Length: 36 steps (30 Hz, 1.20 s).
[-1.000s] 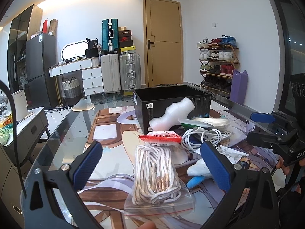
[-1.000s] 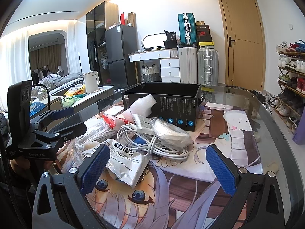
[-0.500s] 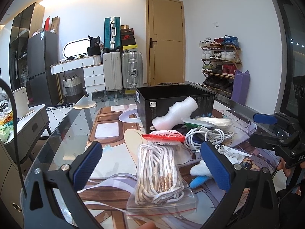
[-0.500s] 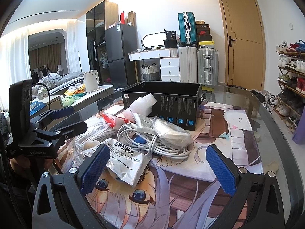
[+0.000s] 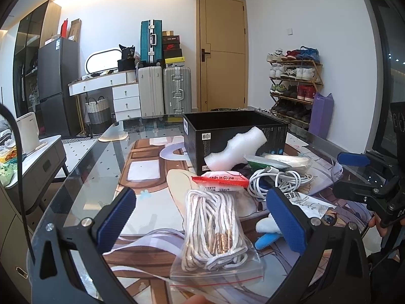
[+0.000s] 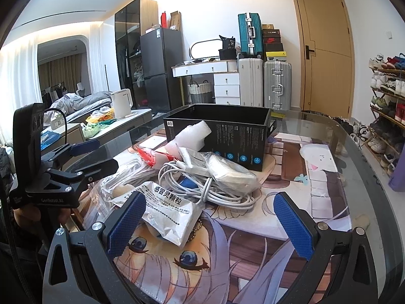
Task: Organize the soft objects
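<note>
We are holding both grippers, left gripper (image 5: 202, 210) and right gripper (image 6: 210, 215), with fingers spread wide; the clear bag of coiled white cord (image 5: 215, 230) is lying on the desk (image 5: 88, 177), between the left fingers, ungripped.

Wooden door (image 5: 222, 53), suitcases (image 5: 164, 88), shoe rack (image 5: 295, 86), fridge (image 6: 160, 68)

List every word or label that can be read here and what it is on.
"Made in China": red-edged packet.
"感冒灵颗粒": white sachet.
"GenRobot.AI": left gripper, body.
"30": black bag on the dresser.
Too small or blurred: black box print, shoebox labels, right gripper lettering.
</note>
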Tool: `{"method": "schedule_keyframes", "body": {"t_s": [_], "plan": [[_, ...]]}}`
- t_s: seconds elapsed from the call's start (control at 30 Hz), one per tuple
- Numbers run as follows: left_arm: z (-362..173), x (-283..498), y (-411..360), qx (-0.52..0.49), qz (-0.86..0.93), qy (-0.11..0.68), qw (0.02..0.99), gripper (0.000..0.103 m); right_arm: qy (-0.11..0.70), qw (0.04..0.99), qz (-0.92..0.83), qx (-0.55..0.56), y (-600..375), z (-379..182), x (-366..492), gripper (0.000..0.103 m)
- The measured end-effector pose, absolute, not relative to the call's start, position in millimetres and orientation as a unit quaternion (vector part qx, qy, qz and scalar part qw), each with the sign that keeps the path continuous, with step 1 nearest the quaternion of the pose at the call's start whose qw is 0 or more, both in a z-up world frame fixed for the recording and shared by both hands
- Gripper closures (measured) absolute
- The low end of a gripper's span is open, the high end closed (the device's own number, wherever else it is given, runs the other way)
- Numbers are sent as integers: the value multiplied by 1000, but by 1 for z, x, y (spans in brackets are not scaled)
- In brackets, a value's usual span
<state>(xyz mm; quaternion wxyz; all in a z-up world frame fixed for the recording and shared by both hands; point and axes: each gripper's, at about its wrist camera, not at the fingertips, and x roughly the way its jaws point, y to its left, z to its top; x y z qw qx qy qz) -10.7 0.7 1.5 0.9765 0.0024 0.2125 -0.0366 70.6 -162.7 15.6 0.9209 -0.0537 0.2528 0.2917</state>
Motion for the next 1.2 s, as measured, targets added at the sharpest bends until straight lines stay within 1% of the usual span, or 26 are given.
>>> {"method": "schedule_keyframes", "body": {"t_s": [0.8, 1.2], "plan": [[-2, -9, 2, 3, -28, 216, 976, 0, 254, 921, 290, -55, -163, 16, 70, 1], [-1, -7, 4, -2, -29, 219, 975, 0, 277, 908, 306, -73, -143, 12, 70, 1]]}}
